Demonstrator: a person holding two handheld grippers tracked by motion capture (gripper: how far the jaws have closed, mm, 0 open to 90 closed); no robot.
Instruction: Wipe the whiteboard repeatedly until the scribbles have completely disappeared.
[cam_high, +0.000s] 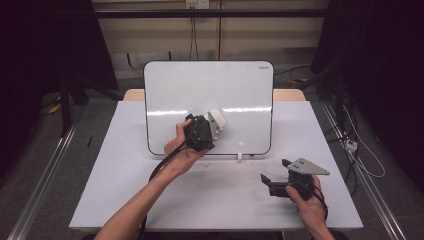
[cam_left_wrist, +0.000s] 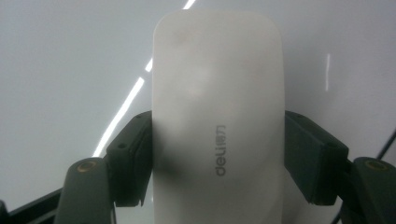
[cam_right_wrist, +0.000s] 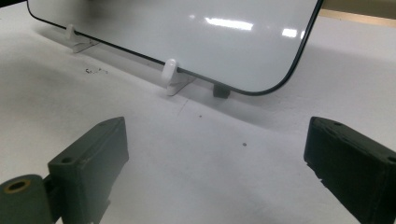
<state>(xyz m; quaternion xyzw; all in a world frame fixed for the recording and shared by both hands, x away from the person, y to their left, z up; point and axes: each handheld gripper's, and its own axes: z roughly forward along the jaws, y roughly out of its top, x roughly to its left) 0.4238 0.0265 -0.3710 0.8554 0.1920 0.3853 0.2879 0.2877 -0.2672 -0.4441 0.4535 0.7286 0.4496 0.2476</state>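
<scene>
Eraser sits clamped in the left claw, pressed flat against the whiteboard. Right claw hovers low over the surface, jaws wide apart, near the board's right foot.

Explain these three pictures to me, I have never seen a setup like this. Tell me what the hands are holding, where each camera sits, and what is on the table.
No robot here: a person holds a two-jaw gripper in each hand. The high view looks down from above the person's side of the white table. A whiteboard stands on it, propped in small white clips.

The left gripper is raised in front of the board. Its own camera looks along its jaws, which are shut on a white eraser printed "deli".

The right gripper is low over the table near the person. Its camera shows its jaws wide apart with nothing between them, and the board's lower edge beyond.
</scene>
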